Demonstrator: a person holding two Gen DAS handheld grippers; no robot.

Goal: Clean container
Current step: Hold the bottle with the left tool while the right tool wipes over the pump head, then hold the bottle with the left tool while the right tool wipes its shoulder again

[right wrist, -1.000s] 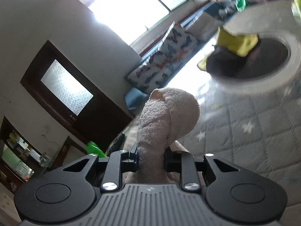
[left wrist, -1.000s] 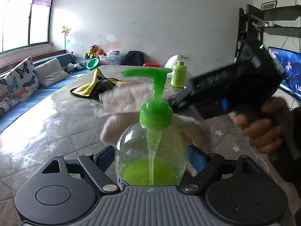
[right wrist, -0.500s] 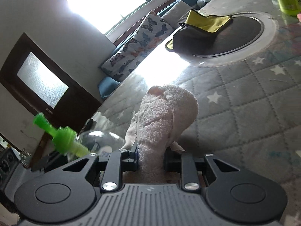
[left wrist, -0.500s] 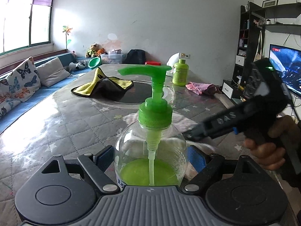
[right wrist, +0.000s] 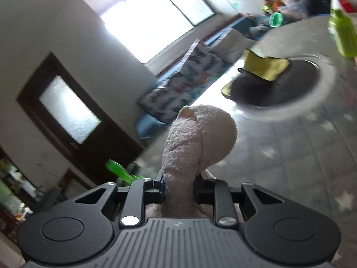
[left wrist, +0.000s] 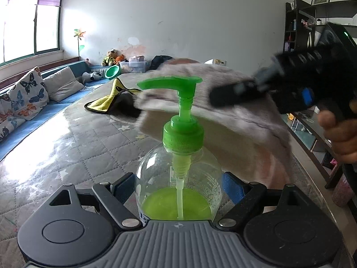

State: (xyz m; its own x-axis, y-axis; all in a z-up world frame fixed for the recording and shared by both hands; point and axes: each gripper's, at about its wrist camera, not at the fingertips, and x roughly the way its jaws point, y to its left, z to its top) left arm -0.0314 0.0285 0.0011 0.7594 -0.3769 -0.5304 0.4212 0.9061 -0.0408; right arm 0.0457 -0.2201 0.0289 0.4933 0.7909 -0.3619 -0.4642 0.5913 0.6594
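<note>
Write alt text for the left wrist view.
The left gripper holds a clear pump bottle with green liquid, upright over a quilted table. Behind the bottle, the right gripper, in a hand, carries a blurred pale towel. A yellow cloth lies farther back.
</note>
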